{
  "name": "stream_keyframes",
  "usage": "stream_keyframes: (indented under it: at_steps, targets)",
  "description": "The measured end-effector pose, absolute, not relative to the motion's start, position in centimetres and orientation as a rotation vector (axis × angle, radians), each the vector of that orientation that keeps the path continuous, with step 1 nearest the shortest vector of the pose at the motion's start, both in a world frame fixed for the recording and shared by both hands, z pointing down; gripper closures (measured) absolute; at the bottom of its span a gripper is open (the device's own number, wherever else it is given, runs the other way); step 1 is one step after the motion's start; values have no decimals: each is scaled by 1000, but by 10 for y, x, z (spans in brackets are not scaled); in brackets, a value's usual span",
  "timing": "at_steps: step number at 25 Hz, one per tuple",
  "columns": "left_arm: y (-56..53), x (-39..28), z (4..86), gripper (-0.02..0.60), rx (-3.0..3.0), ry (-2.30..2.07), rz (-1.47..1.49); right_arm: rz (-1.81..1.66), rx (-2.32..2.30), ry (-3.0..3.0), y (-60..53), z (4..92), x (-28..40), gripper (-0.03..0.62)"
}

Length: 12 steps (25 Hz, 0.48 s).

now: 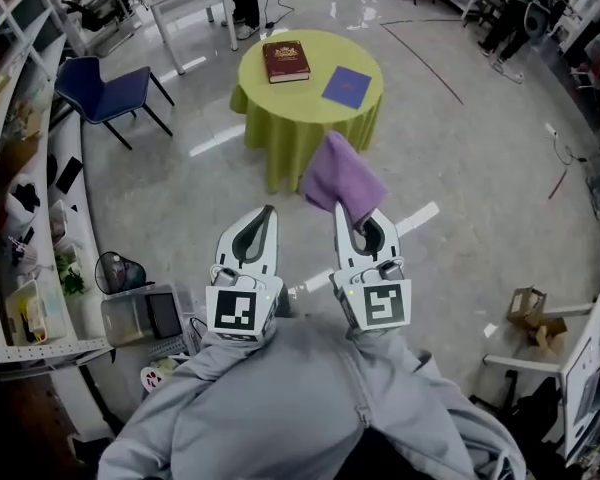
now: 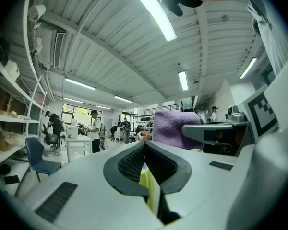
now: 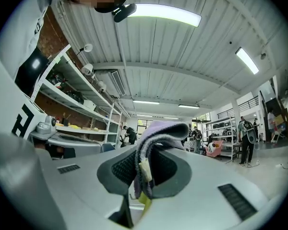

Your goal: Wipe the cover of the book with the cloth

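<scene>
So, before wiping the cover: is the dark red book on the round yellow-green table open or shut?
Shut: the dark red book lies flat with its cover facing up and no pages showing.

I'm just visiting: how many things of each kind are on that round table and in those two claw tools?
dark red book, on the table: 1
flat blue square item, on the table: 1
purple cloth, clamped in the right gripper: 1
Total: 3
</scene>
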<state>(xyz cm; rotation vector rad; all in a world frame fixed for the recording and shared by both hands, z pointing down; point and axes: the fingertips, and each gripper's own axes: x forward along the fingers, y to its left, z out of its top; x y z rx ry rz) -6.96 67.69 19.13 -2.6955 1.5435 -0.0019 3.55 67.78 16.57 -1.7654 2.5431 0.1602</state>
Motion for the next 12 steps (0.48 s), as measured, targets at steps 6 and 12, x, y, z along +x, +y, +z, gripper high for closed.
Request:
stream_keyframes:
  at_steps: [6, 12]
  targets:
    - [646, -70, 197, 565, -2713, 1566, -8, 135, -1778, 2547, 648, 180, 39, 531]
    - [575, -76, 207, 565, -2741, 1550, 1, 143, -1798, 2554, 580, 188, 32, 531]
